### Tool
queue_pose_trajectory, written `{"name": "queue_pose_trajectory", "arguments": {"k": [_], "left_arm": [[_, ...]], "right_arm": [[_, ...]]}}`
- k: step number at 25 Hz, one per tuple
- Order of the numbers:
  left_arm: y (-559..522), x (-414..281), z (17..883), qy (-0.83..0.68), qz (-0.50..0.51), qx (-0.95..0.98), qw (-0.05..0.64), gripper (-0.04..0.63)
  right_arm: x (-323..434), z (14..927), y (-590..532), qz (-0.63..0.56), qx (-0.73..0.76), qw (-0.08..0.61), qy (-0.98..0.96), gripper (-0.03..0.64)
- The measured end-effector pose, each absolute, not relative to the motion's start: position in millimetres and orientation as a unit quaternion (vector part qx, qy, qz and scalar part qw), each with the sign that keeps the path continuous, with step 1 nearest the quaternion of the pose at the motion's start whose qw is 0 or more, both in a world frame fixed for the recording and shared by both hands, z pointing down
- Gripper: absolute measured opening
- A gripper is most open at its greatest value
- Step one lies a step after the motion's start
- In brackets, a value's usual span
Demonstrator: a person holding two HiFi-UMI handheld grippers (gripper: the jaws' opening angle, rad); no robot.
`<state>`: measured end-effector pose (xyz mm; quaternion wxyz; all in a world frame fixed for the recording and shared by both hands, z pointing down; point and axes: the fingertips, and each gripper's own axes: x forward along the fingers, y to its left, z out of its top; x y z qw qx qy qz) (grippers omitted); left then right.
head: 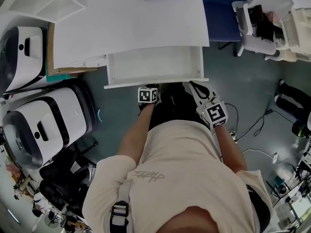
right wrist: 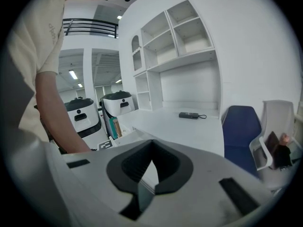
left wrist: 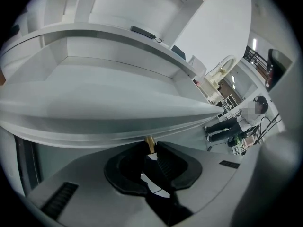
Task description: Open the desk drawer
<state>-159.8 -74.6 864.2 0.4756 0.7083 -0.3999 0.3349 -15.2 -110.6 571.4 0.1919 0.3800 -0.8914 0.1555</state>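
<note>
Drawer: the drawer (head: pixel 153 62) is pulled well out from under the white desk (head: pixel 146 23). Its floor is bare and its front panel (head: pixel 155 83) is nearest the person. I judge it open, or close to it.
Risk, overrun: much of the box is already clear of the desk. A further hard pull could slam it against its stops or bring it off its runners.
Risk, slip: the knob (left wrist: pixel 149 143) is small and brass-coloured, and only pinched at the jaw tips. A pull off-axis, downward or sideways, could pop it free.
Risk, room: the person's torso (head: pixel 184 149) is just behind the front panel, so little travel is left before the panel meets the body.
Risk, right side: the right gripper (head: pixel 208 101) hangs near the drawer's right front corner. A careless swing could knock that corner.
Left tongs: the left gripper (left wrist: pixel 150 151) has its jaws closed on the knob, one on each side, tucked just under the panel's lower edge.
Right tongs: jaws drawn together with the tips meeting and nothing between them. They touch nothing and point across the desktop toward a black device (right wrist: pixel 191 115).
</note>
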Motion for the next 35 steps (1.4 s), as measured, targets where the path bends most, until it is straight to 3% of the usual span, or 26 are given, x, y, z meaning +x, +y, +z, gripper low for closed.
{"name": "queue_pose_trajectory", "arguments": {"k": [17,35], "left_arm": [[-32,-156,862,-0.388,0.338,0.713,0.476,0.075],[-11,-152,863,-0.41,0.352,0.701,0.465,0.072]], "right_arm": [[-7,579,-54,0.176,0.403,0.187,-0.878,-0.003],[10,576,-20,0.165,0.309,0.203,-0.915,-0.003]]}}
